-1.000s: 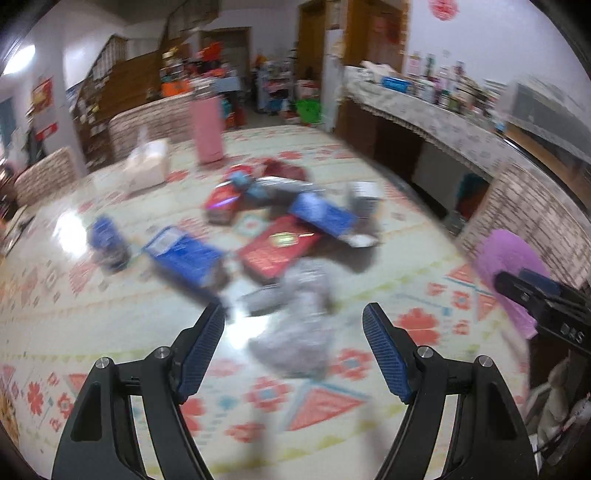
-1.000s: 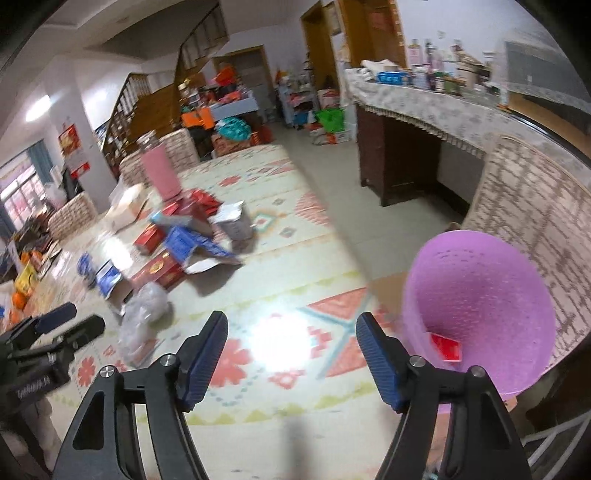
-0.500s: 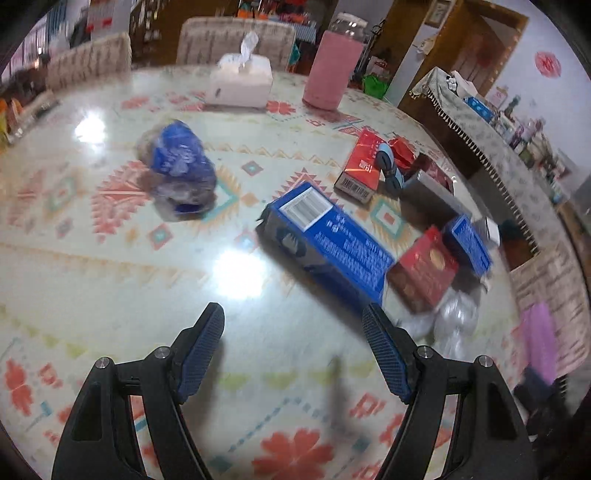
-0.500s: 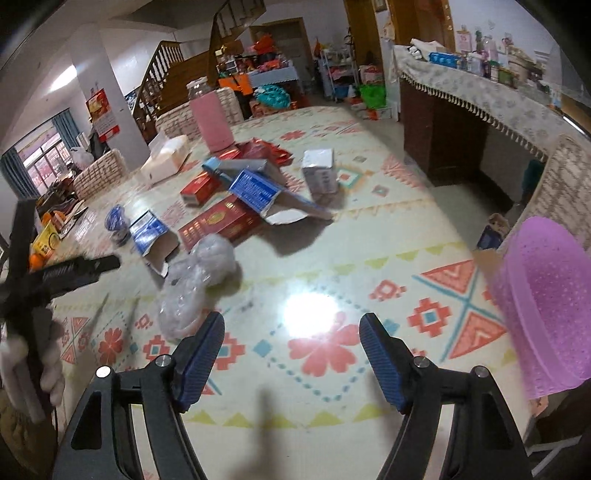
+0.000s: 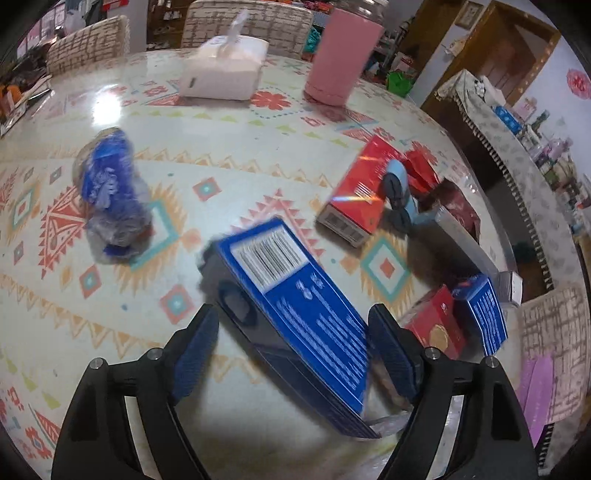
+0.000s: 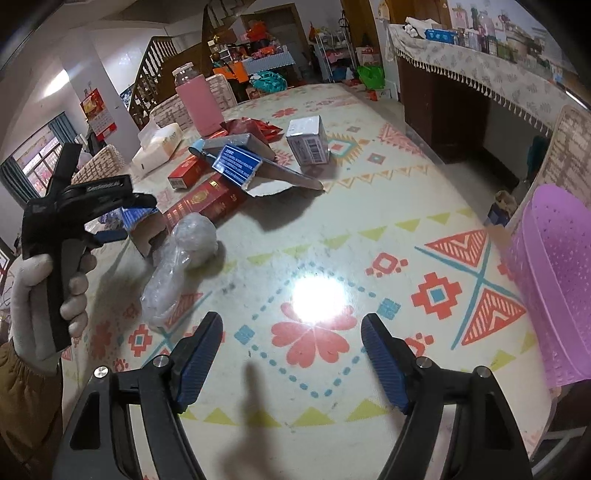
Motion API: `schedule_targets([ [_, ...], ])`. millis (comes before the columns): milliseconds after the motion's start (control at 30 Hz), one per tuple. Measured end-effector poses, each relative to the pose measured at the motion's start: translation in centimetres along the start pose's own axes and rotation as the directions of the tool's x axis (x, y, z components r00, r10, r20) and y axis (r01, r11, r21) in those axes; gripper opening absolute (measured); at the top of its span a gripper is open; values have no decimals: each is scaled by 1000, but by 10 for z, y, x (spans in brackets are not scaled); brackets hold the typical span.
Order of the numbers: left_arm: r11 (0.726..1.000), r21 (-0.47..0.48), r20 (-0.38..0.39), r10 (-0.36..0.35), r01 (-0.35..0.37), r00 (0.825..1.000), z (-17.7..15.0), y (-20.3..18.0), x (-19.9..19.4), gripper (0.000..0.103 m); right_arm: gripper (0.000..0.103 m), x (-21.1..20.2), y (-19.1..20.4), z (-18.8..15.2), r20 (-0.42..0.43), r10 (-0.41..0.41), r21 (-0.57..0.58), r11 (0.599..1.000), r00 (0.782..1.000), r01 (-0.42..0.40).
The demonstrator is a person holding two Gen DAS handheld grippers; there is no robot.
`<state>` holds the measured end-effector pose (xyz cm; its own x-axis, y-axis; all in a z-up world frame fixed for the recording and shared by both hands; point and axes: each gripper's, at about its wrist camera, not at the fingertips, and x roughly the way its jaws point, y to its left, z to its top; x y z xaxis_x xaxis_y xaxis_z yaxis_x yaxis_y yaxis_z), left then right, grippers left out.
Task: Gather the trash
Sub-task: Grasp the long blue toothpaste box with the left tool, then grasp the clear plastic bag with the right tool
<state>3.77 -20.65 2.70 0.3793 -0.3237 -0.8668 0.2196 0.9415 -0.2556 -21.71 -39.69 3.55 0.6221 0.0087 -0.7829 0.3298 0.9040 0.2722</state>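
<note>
A long blue box (image 5: 295, 317) lies on the patterned table, its near end between the open fingers of my left gripper (image 5: 295, 354), not clamped. In the right wrist view the left gripper (image 6: 107, 229) hovers over that box (image 6: 136, 218). Other trash lies around: a crumpled blue wrapper (image 5: 110, 195), a red box (image 5: 358, 195), a small red box (image 5: 436, 325), a clear plastic bag (image 6: 177, 266), a white box (image 6: 308, 144). My right gripper (image 6: 291, 362) is open and empty above bare table. The purple bin (image 6: 554, 280) stands at the table's right edge.
A pink jar (image 5: 343, 66) and a white tissue pack (image 5: 225, 70) stand at the table's far side. Woven chairs (image 5: 251, 22) surround the table. A cloth-covered sideboard (image 6: 480, 74) runs along the right wall. The table edge (image 5: 509, 229) curves past the trash pile.
My left gripper swung left and down onto the long blue box, which now sits between its fingers. My right gripper turned from the purple bin toward the table.
</note>
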Motion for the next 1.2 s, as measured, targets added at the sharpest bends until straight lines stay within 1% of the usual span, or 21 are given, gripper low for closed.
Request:
schedule_targets([
  [67,1000,15,-23,-12,13,1000,-4,-4,3,81,82,1,0,0,-2,7,-2,1000,1000,-7],
  [100,999,36,-17,10,-10,1000,-7,-7,3,71,82,2,1,0,-3,11,-5,1000,1000,-11],
  [133,997,68,-9,43,-42,999,-9,-11,2,39,82,2,2,1,-4,16,-9,1000,1000,-16],
  [167,994,95,-11,61,-60,998,-13,-13,1,31,82,3,4,1,-6,19,-14,1000,1000,-20],
  [200,993,109,-18,44,-42,999,-15,-14,-1,29,82,3,5,0,-7,22,-18,1000,1000,-22],
  [267,994,105,-30,10,-7,999,-21,-10,-5,29,82,5,9,0,-10,28,-26,999,1000,-28],
  [400,995,94,-11,-22,22,1000,-39,6,-18,29,82,9,19,1,-19,47,-42,998,999,-48],
  [467,995,92,13,-25,24,1000,-47,12,-25,29,82,13,27,3,-23,55,-49,997,998,-56],
  [633,991,132,108,19,-33,994,-55,15,-40,29,82,26,56,13,-24,63,-84,994,998,-65],
  [733,985,157,184,47,-76,982,-56,13,-52,29,82,37,75,20,-16,41,-111,993,999,-43],
  [800,976,183,238,71,-116,969,-58,10,-59,29,82,46,85,23,-14,17,-126,992,1000,-18],
  [833,973,191,256,79,-130,964,-59,10,-61,29,82,51,91,25,-12,4,-134,991,1000,-6],
  [900,972,193,263,79,-132,962,-58,12,-62,29,81,58,98,26,-10,-17,-143,990,1000,15],
  [1000,976,180,250,77,-124,965,-56,16,-59,29,75,66,106,26,-4,-57,-151,987,998,56],
  [1067,977,172,246,80,-125,966,-56,18,-59,29,68,68,109,27,10,-81,-152,985,997,81],
  [1100,977,168,247,84,-128,965,-55,19,-59,29,59,68,109,27,15,-88,-151,985,996,89],
  [1133,977,164,250,88,-132,964,-56,20,-59,29,49,68,109,27,20,-96,-149,984,995,98],
  [1200,977,160,259,94,-139,961,-57,20,-61,29,37,69,109,29,28,-109,-140,984,994,111],
])
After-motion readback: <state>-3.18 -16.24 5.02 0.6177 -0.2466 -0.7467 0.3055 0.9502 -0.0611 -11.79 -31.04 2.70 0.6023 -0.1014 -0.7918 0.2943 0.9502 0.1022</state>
